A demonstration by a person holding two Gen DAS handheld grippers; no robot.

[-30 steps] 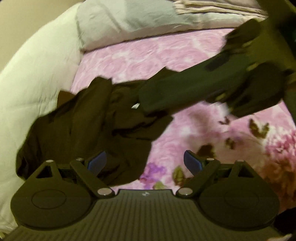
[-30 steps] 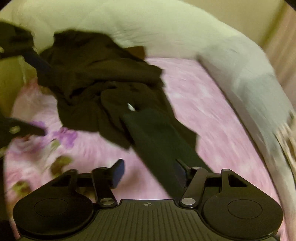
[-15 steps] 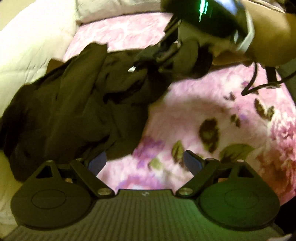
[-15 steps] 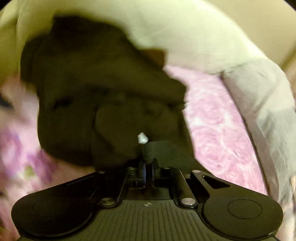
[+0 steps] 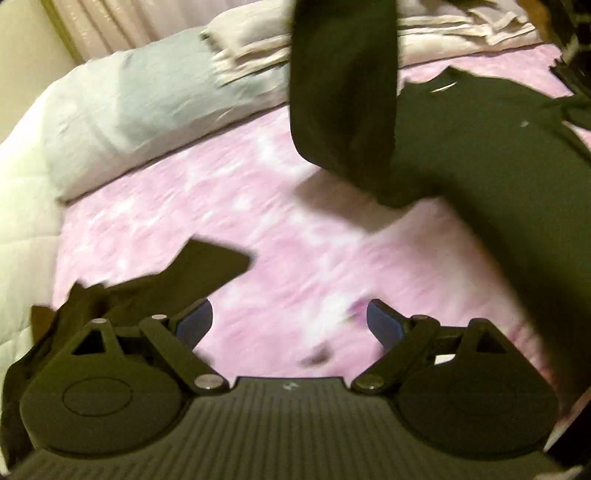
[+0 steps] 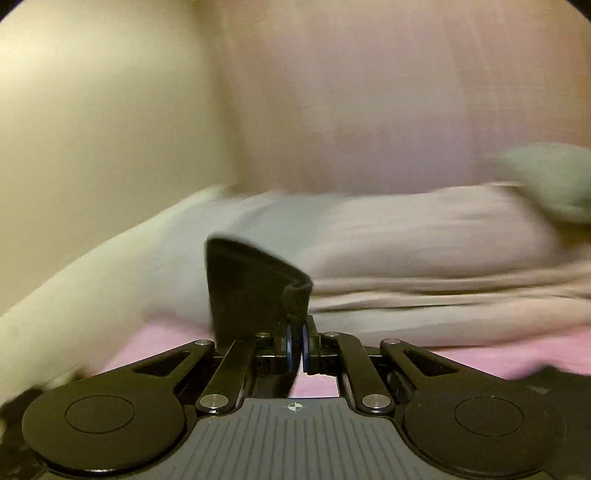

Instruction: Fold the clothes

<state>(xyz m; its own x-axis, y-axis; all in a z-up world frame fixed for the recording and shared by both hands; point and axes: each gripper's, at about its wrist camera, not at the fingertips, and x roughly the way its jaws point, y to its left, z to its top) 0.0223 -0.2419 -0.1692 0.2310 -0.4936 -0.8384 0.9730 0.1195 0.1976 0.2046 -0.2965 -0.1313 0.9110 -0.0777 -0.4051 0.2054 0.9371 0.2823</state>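
A dark garment (image 5: 498,177) hangs lifted over the pink floral bedspread (image 5: 229,206); one sleeve (image 5: 343,96) dangles from the top of the left wrist view. Another dark part of it (image 5: 155,284) lies at the lower left, by my left gripper (image 5: 290,323), which is open with nothing between its blue pads. In the right wrist view my right gripper (image 6: 296,341) is shut on the hemmed edge of the dark garment (image 6: 251,284), which stands up from the pads and hangs away to the left. The right gripper itself is not seen in the left wrist view.
A white duvet (image 5: 22,206) borders the bed on the left. A pale grey pillow (image 5: 147,103) and folded beige bedding (image 5: 258,48) lie at the head, under a curtain (image 5: 110,22). A beige pillow (image 6: 424,229) lies by the wall (image 6: 92,110).
The right gripper closed on the garment and lifted it off the bed; its view now faces the wall. The left gripper swung across the bed, still open, and the garment now hangs to its right.
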